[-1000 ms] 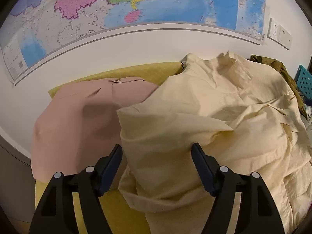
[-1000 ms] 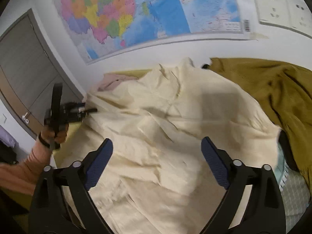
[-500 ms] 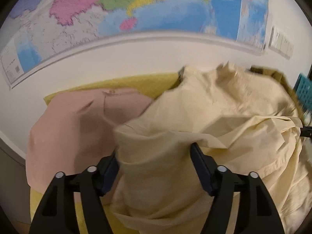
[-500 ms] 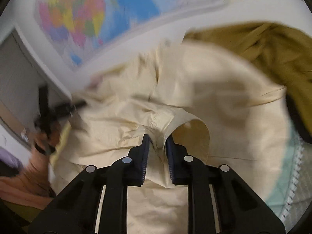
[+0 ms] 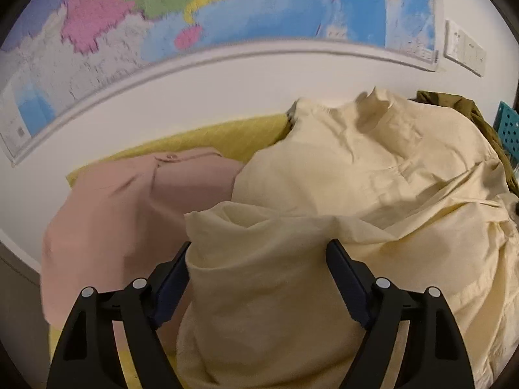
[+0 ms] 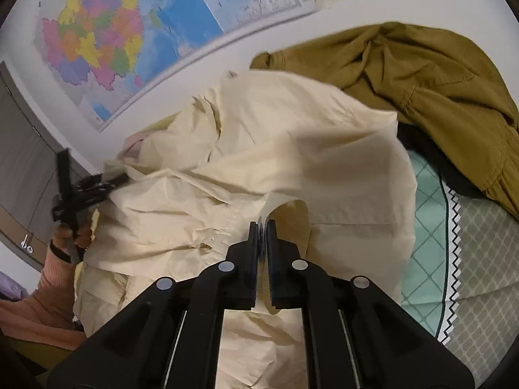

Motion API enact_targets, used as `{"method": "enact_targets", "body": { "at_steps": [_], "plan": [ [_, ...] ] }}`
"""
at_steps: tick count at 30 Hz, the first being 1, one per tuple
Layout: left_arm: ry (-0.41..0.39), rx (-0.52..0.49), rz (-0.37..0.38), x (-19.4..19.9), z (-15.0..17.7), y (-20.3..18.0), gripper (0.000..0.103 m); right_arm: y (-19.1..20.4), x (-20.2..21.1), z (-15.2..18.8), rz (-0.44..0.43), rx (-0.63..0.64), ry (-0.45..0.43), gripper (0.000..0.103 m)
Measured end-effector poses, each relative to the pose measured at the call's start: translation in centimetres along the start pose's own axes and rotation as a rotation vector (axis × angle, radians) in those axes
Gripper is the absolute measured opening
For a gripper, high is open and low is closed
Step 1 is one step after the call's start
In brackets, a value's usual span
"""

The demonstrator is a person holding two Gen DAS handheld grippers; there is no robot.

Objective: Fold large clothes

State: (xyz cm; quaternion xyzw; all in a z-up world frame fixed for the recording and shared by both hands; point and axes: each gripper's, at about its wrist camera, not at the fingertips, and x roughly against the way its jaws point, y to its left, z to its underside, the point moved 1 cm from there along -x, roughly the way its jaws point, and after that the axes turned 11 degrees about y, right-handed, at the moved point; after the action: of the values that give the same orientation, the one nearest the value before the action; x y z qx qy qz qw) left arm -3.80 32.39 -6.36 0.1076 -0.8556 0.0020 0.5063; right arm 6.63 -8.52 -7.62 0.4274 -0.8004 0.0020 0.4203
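Observation:
A large cream shirt (image 5: 356,188) lies crumpled over the yellow cloth-covered surface (image 5: 227,136). My left gripper (image 5: 259,253) is open, and a raised fold of the shirt sits between its fingers. In the right wrist view the same cream shirt (image 6: 292,149) fills the middle. My right gripper (image 6: 262,227) is shut on a fold of it and lifts that fold. The left gripper (image 6: 97,184) shows there at the shirt's left edge, held in a hand.
A pink garment (image 5: 123,214) lies left of the shirt. An olive-brown jacket (image 6: 421,74) lies at the right, above a teal patterned cloth (image 6: 431,227). A teal basket (image 5: 507,129) stands at the far right. A wall map (image 5: 194,16) hangs behind.
My right gripper went from wide open to shut on a shirt fold and pulled it up. My left gripper pushed forward, so the shirt fold now sits between its open fingers.

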Motion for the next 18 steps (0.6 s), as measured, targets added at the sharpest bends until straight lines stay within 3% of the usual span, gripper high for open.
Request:
{"method": "enact_targets", "body": {
  "at_steps": [5, 10, 12, 14, 18],
  "plan": [
    [0.016, 0.010, 0.021, -1.2, -0.5, 0.0, 0.079, -1.3, -0.3, 1.2, 0.016, -0.038, 0.027, 0.005],
    [-0.088, 0.058, 0.070, 2.9, -0.3, 0.9, 0.080, -1.7, -1.0, 1.9, 0.077, -0.066, 0.072, 0.010],
    [-0.144, 0.054, 0.078, 5.2, 0.2, 1.2, 0.082, -1.1, -0.6, 1.7, 0.124, -0.049, 0.062, 0.019],
    [-0.176, 0.010, 0.121, 6.9, 0.9, 0.9, 0.082, 0.1, 0.4, 1.5, 0.149, -0.024, 0.014, 0.032],
    [-0.107, -0.125, 0.173, 6.3, 2.6, -2.0, 0.080, 3.9, 0.7, 1.0, 0.094, 0.107, -0.029, 0.033]
  ]
}}
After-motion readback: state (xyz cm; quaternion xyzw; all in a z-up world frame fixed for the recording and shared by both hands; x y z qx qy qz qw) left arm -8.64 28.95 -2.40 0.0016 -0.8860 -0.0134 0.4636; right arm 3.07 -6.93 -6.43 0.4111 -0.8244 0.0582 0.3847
